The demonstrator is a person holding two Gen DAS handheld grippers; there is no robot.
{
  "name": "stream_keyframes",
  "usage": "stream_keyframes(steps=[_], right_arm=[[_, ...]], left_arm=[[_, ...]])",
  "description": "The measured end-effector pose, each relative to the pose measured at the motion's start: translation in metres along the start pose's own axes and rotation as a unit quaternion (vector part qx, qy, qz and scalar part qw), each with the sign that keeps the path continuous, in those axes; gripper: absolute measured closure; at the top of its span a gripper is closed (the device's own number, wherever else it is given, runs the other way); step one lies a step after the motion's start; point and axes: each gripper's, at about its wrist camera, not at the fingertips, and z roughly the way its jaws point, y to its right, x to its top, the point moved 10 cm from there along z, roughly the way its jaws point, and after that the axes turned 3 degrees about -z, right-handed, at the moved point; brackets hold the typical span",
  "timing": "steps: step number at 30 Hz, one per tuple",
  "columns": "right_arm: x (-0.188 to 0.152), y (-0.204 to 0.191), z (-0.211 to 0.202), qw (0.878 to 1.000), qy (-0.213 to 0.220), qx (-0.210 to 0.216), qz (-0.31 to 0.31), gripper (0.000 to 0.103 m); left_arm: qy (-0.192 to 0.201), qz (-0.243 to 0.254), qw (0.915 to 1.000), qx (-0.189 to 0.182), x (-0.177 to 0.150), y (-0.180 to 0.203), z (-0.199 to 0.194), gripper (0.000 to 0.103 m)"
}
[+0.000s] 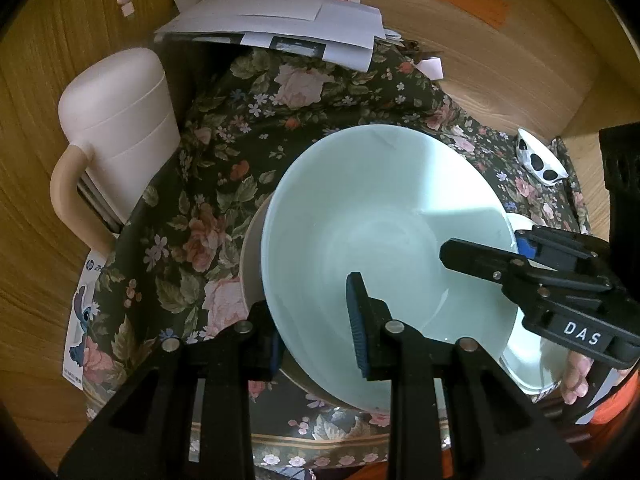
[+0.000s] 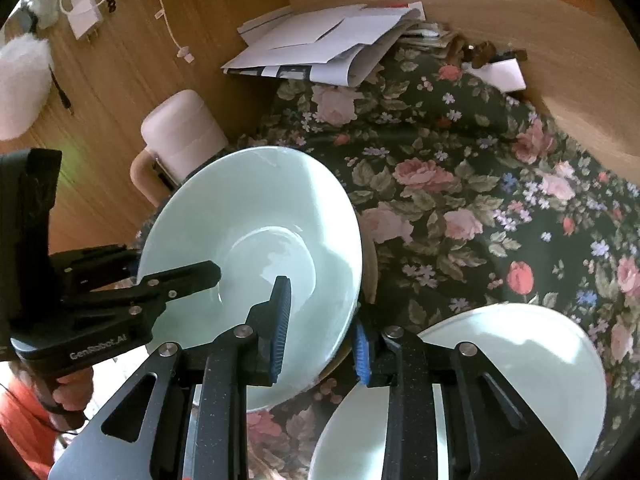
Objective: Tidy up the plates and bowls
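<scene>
A: At the left of the left wrist view we saw the pink lidded mug point(image 1: 116, 132) standing on the wooden table point(image 1: 36, 160), and right of it the floral cloth point(image 1: 224, 152). Where did the pale green bowl point(image 1: 384, 240) sit?

B: Centre frame, tilted, nested in a beige bowl point(image 1: 250, 264) on the cloth. Our left hand-held gripper point(image 1: 316, 340) straddled its near-left rim, one finger outside, the blue pad point(image 1: 356, 320) of the other inside. The jaws stood a little apart around the wall; we judged them not yet tight, though we could not be sure.

A: And at the right of that view?

B: The right hand-held gripper point(image 1: 480, 256) reached in over the opposite rim, with a second pale bowl point(image 1: 532, 364) beneath it.

A: In the right wrist view, left to right?

B: The left hand-held gripper point(image 2: 216, 270) entered from the left edge. The pale green bowl point(image 2: 256, 216) filled the centre-left, and our right hand-held gripper point(image 2: 320, 340) bracketed its lower-right rim, one pad point(image 2: 280, 328) inside, the other outside, spread with a visible gap. The second pale bowl point(image 2: 520, 360) lay at lower right.

A: So what did the next move turn on?

B: The rim ran between both pairs of fingers, on opposite sides of the bowl. Both hands were equally near; we judged that closing would grip it for a two-handed lift.
</scene>
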Motion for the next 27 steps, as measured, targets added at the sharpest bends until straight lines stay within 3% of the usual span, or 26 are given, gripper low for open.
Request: stream_keyframes(steps=[17,21,27], right_arm=[[0.013,0.025,-0.042,0.998,0.051,-0.021,0.005,0.069],[0.015,0.046,-0.06,0.997,0.068,-0.036,0.021,0.058],[0.019,0.088,-0.093,0.99,0.1,-0.087,0.044,0.041]], left_arm=[[0.032,0.007,0.9983,0.049,0.024,-0.01,-0.003,0.074],[0.057,0.02,0.9962,0.063,0.036,-0.007,-0.013,0.065],[0.097,0.038,0.9929,0.058,0.06,0.017,-0.033,0.039]])
